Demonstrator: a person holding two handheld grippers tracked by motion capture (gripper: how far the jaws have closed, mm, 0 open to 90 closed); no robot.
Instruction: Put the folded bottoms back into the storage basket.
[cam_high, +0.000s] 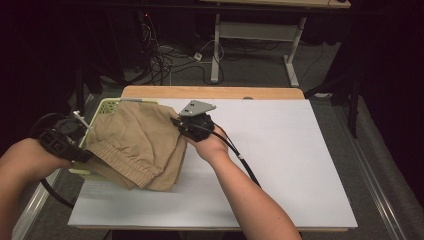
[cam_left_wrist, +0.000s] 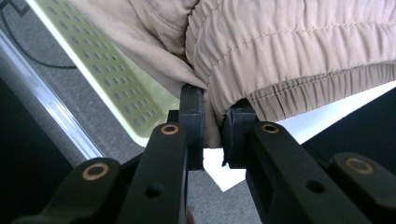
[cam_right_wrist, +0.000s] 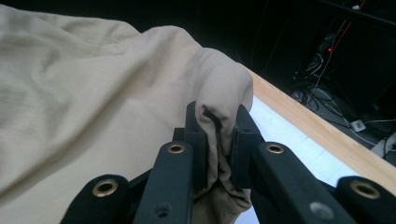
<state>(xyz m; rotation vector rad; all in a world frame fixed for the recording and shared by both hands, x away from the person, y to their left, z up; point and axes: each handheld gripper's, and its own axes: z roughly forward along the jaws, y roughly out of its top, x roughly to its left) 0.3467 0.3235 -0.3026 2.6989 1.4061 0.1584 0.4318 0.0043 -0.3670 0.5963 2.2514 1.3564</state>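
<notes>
Both tools clamped on the tan, elastic-waisted cloth shorts (cam_high: 137, 145): left tool (cam_left_wrist: 212, 123) at the surface's (cam_high: 280, 150) left edge, over the pale green perforated basket (cam_high: 107, 105); right tool (cam_right_wrist: 219, 135) inboard, open white surface beyond.

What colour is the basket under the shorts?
Pale yellow-green with small perforations; clearest in the left gripper view.

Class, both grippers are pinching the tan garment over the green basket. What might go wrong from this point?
1. The left gripper pinches only a thin fold by the elastic waistband, so the tan garment may slip free.
2. The cloth hangs over the green basket at the table edge; pulling might drag or tip it.
3. The right gripper holds a bunched fold, which may leave creases.
</notes>
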